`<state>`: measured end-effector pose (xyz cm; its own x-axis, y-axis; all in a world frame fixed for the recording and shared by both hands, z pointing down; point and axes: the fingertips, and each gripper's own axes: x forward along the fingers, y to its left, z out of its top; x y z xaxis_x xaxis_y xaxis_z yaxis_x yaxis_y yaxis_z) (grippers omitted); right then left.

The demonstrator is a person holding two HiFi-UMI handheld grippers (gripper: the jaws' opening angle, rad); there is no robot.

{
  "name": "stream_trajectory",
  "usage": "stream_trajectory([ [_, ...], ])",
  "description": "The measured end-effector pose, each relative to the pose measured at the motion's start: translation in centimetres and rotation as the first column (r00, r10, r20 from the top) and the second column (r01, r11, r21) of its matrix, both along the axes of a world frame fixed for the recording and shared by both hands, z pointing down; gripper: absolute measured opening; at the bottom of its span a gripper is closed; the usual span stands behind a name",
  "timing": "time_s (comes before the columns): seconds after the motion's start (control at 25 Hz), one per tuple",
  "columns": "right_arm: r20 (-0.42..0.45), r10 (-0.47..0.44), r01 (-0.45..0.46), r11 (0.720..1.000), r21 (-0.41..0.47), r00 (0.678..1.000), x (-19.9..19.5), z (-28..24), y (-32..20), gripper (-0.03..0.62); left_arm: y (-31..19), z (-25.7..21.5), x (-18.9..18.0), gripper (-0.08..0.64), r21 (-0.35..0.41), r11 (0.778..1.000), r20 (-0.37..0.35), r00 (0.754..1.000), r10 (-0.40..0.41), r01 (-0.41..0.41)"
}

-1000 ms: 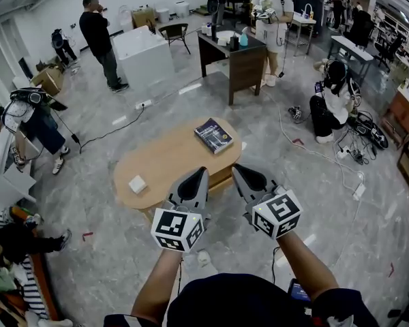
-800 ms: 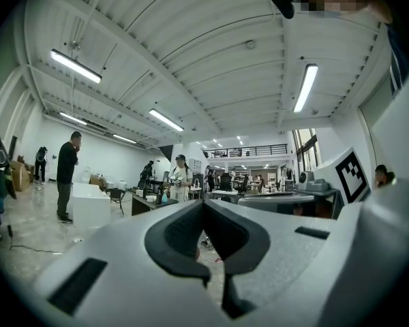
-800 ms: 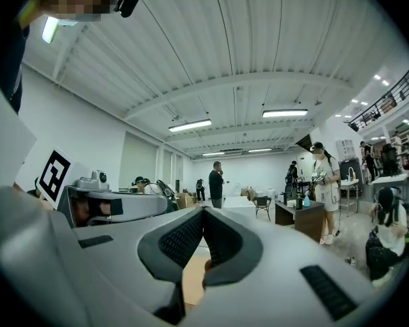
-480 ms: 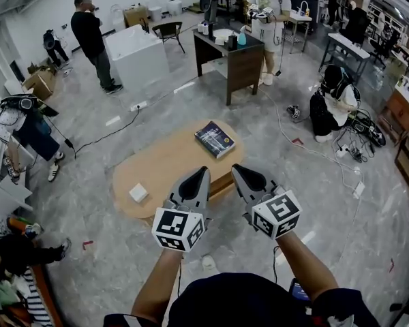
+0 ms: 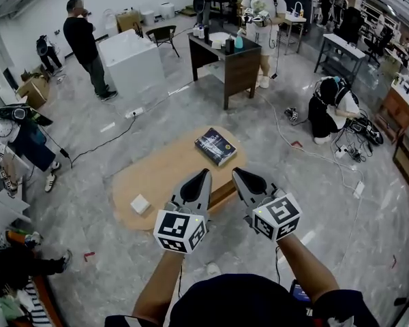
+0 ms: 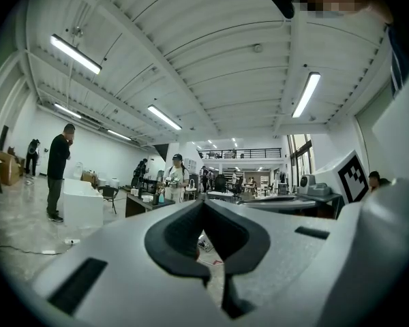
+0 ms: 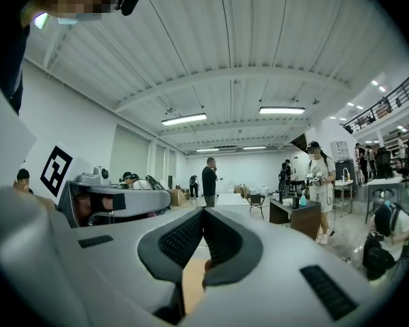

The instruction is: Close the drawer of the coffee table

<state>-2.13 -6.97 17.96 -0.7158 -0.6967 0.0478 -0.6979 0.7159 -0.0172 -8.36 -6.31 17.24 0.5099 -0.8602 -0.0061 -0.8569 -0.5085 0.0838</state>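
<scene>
Drawer [image 5: 220,193], seemingly ajar on the coffee table's [image 5: 160,172] near side, lies ahead and below, between left gripper [image 5: 204,174] and right gripper [image 5: 236,172], both pinched closed, empty, neither clearly nearer.

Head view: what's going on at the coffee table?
A person stands at the oval light-wood coffee table with a grey two-jaw gripper in each hand. The left gripper and right gripper hover by the table's near edge, both with jaws together and holding nothing. A dark book and a small white box lie on top. The brown wooden piece under the edge looks like the drawer, apparently not yet pushed in.
</scene>
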Motion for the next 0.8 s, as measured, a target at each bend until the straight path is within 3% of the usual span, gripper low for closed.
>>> stream_trajectory([
  [0.48, -0.013, 0.038, -0.038, 0.999, -0.009, 0.999, -3.3, 1.3, -1.8, 0.011, -2.4, 1.4, -3.1, -0.002, -0.019, 0.999, -0.022, 0.999, 0.038, -0.038],
  [0.8, -0.027, 0.078, -0.079, 0.996, -0.028, 0.997, -2.8, 2.3, -2.4, 0.012, -3.4, 2.2, -2.8, -0.003, -0.038, 0.997, -0.034, 0.997, 0.069, -0.070],
])
